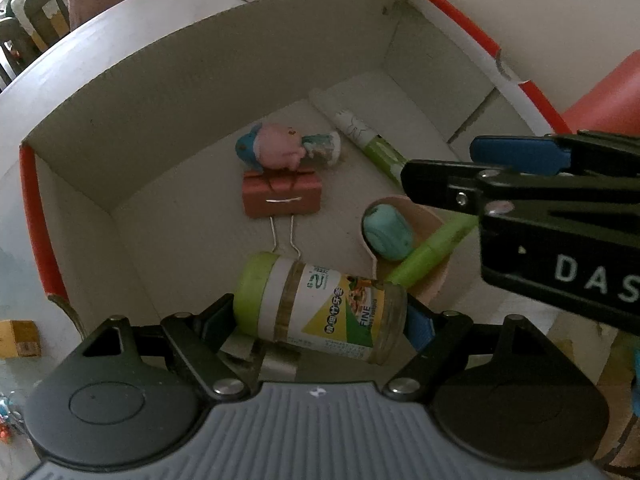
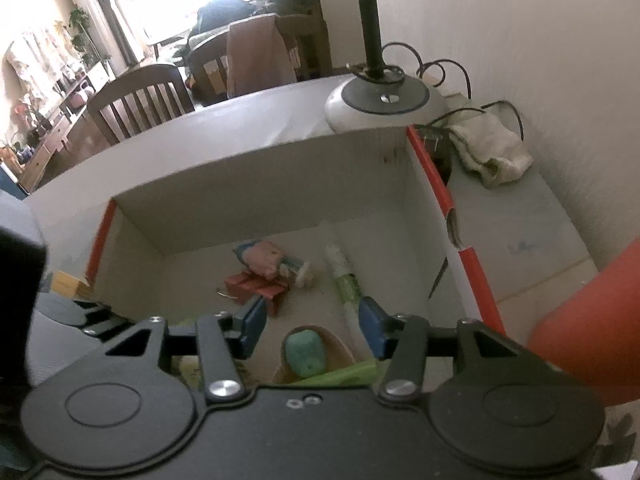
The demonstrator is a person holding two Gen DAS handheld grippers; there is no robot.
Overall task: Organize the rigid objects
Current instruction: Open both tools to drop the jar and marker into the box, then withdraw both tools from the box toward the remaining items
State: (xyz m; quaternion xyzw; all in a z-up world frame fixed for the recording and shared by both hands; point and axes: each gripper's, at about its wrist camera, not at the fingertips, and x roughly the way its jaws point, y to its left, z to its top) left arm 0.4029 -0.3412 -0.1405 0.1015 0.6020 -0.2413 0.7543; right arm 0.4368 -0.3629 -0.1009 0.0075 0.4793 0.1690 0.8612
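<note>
Left wrist view: left gripper clamps toothpick jar lying at cardboard box near edge; right gripper spread, empty.

A white round lamp base with a grey top sits on the pale table, a black pole rising from it. Black cables loop behind it, and a crumpled cream cloth lies by the white wall. Beyond the table stand a dark wooden slatted chair and another chair draped with a pinkish-brown garment. A small yellowish wooden block rests on the table.
</note>
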